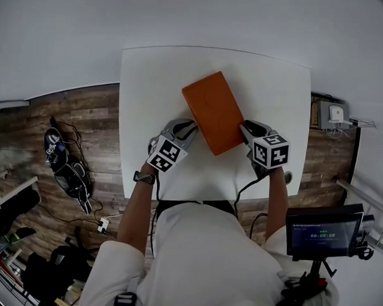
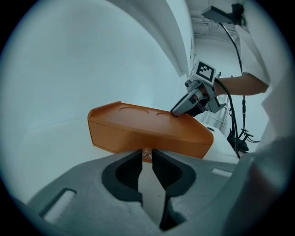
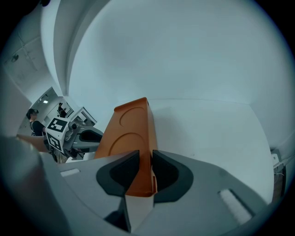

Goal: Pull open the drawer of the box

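Observation:
An orange box (image 1: 213,112) lies slantwise on the white table (image 1: 150,84). My left gripper (image 1: 187,129) is at the box's near left side. In the left gripper view its jaws (image 2: 146,154) pinch a small knob (image 2: 146,152) at the lower edge of the box (image 2: 147,129). My right gripper (image 1: 246,129) is at the near right side. In the right gripper view the pads of that gripper (image 3: 145,159) press on the thin end edge of the box (image 3: 131,133). Each gripper shows in the other's view: the right gripper (image 2: 184,108) rests on the box top, the left gripper (image 3: 87,136) beside it.
The table's near edge runs just behind both grippers. A monitor on a stand (image 1: 324,231) is at the lower right. Bags and cables (image 1: 67,169) lie on the wooden floor to the left. A wall box with wires (image 1: 336,114) sits right of the table.

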Demonstrator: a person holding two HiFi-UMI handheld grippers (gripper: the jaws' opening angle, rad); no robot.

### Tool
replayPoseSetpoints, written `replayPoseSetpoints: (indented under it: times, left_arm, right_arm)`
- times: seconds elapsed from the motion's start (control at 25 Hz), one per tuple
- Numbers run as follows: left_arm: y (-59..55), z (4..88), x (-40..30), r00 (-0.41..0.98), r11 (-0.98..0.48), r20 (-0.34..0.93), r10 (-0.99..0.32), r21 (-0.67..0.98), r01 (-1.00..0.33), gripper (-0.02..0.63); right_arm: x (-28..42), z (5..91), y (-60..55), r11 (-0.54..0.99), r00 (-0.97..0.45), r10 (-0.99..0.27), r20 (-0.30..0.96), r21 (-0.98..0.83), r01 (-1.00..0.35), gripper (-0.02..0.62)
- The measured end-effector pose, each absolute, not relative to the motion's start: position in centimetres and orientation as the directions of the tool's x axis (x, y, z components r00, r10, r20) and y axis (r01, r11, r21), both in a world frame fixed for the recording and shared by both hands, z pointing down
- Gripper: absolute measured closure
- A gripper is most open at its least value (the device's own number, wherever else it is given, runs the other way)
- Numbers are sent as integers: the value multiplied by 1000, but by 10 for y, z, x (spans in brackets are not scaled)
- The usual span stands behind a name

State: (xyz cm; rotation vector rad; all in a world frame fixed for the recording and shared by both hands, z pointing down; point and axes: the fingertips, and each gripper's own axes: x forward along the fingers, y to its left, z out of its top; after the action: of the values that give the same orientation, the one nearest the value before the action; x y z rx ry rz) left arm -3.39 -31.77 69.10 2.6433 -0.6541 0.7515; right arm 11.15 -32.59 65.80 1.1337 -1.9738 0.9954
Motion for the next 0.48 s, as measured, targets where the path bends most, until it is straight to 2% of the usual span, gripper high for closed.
replayPoseSetpoints:
  times: [0.48]
  left_arm:
    - [-322, 693, -36, 791, -876, 549, -271, 200, -439, 505]
  right_arm:
    - [113, 660, -327, 334, -420, -406, 812, -296, -895, 503]
